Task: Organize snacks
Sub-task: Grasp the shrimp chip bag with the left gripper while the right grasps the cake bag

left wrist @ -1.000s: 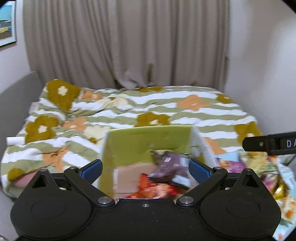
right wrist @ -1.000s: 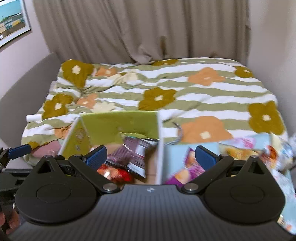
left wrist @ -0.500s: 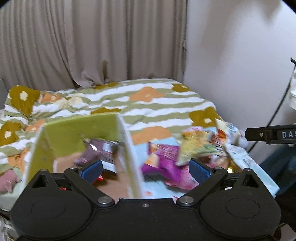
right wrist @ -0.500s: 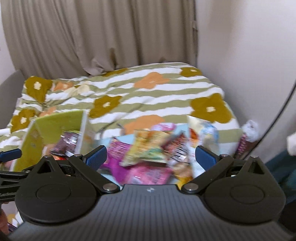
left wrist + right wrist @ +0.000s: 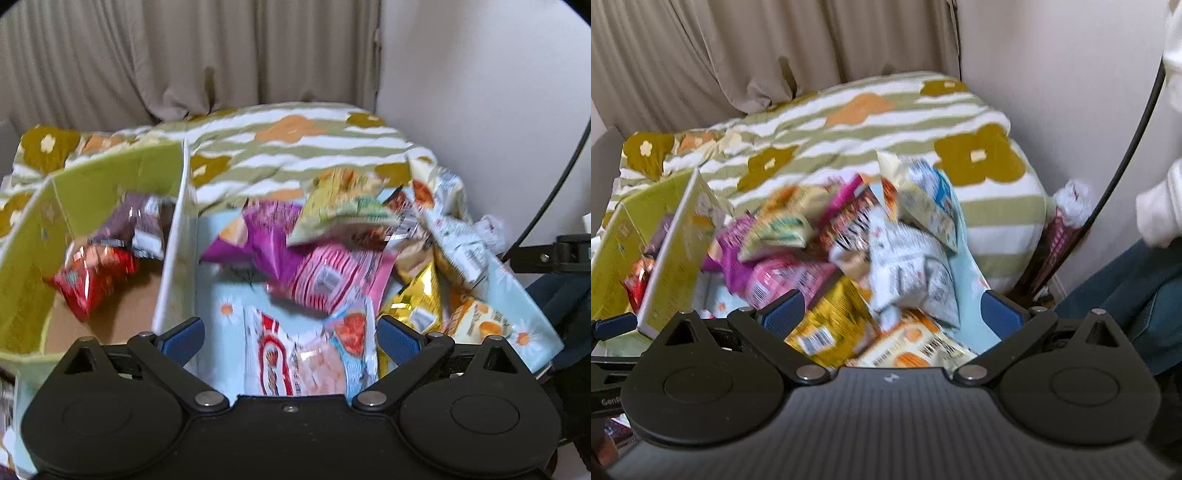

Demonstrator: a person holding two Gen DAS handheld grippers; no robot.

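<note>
A green cardboard box (image 5: 110, 177) stands at the left and holds a red snack bag (image 5: 92, 280) and a dark purple bag (image 5: 140, 225). To its right several snack bags lie in a pile on a light blue cloth (image 5: 214, 236): a purple bag (image 5: 266, 236), a pink striped bag (image 5: 340, 273), a yellow-green bag (image 5: 340, 210), a gold bag (image 5: 834, 325). My left gripper (image 5: 290, 338) is open and empty above a red-and-white bag (image 5: 295, 362). My right gripper (image 5: 892, 312) is open and empty over the pile; the box (image 5: 679, 240) is to its left.
A bed with a green-striped flowered quilt (image 5: 886, 122) lies behind. Beige curtains (image 5: 184, 55) hang at the back. A white wall (image 5: 480, 110) and a black cable (image 5: 1126, 158) are at the right. The person's blue-clad leg (image 5: 1137, 295) is at the right.
Both grippers have swung right from the box and tilted down over the snack pile. Both stay open and empty.
</note>
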